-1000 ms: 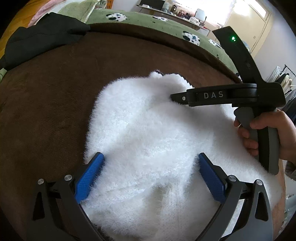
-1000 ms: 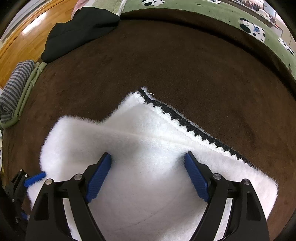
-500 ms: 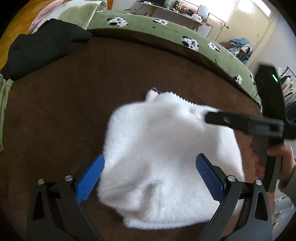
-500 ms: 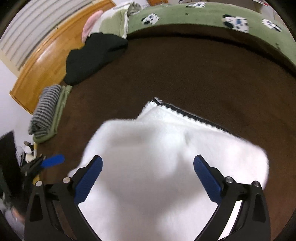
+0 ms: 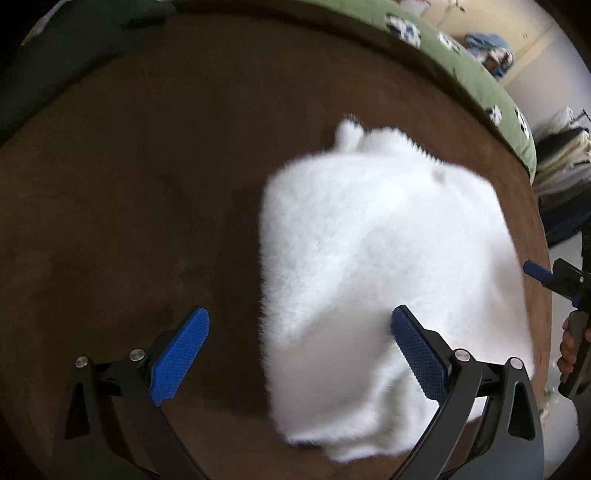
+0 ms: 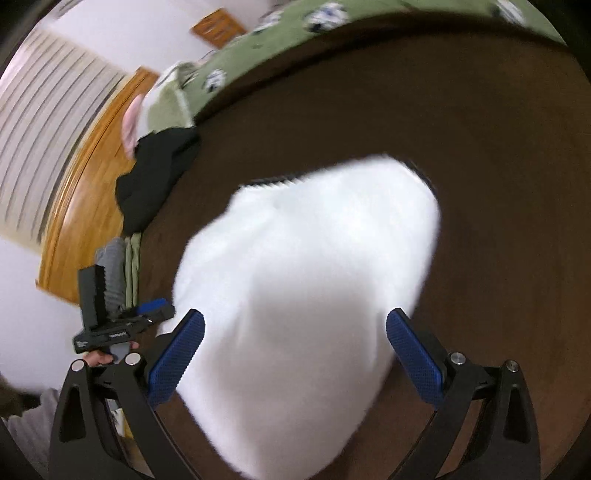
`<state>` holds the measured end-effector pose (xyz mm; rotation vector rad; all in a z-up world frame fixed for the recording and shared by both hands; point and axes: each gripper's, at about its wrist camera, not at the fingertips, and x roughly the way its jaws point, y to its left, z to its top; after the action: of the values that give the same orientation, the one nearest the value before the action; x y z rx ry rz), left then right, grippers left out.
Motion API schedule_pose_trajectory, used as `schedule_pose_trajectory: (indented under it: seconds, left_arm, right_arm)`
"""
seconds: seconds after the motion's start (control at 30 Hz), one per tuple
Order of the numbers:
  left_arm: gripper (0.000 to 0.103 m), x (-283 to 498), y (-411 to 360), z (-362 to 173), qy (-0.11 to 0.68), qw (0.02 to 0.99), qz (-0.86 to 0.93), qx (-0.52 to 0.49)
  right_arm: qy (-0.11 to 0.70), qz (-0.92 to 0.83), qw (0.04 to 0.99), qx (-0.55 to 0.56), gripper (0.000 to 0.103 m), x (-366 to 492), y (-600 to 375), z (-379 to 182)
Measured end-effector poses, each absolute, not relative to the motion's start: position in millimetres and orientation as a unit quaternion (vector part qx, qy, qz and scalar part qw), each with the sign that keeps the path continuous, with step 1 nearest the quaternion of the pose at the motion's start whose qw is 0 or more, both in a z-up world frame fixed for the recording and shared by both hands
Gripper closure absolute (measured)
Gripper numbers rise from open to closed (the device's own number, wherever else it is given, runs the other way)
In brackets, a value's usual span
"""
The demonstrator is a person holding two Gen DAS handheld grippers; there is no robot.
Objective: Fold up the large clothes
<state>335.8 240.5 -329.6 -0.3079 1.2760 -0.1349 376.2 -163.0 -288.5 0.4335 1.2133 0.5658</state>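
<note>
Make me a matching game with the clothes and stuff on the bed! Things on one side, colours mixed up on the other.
Things:
1. fluffy folded garment
2. blanket under it
3. bedding with paw prints
4. gripper pads

Colours:
A. blue
B. green
C. white
D. brown

Pairs: 1-C, 2-D, 3-B, 4-A

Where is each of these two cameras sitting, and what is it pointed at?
Left wrist view: sits on the left tool, looking down at the folded fluffy white garment on the brown plush bed cover; the right tool and a hand show.
Right wrist view: sits on the right tool, looking down at the garment; the left tool shows.
Both share the garment and cover.
</note>
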Motion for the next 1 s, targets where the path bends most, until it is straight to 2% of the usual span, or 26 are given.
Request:
schedule_pose_trajectory:
  seconds: [0.23, 0.33, 0.63, 0.9, 1.0]
  left_arm:
    - [0.006, 343.9, 262.7, -368.8, 0.59, 0.746, -0.162, -0.264]
    - [0.006, 343.6, 263.5, -375.0, 0.582, 0.743, -0.191, -0.271]
    - [0.007, 355.4, 239.7, -373.7, 0.582, 0.734, -0.261, -0.232]
    - [0.006, 360.5, 232.3, -372.7, 0.582, 0.736, -0.259, -0.228]
    - [0.006, 362.8, 230.0, -371.8, 0.588, 0.731, -0.254, -0.238]
  right_arm:
    - [0.579, 0.246, 0.706, 0.324, 0.006, 358.2, -186.1, -342.9]
    - [0.584, 0.244, 0.695, 0.34, 0.006, 353.7, -183.9, -358.7]
    - [0.578, 0.251, 0.707, 0.321, 0.004, 359.8, -171.6, -362.8]
    - [0.609, 0.25, 0.717, 0.229, 0.005, 372.1, -137.7, -353.5]
    - [0.61, 0.237, 0.722, 0.223, 0.009, 369.4, -137.9, -352.8]
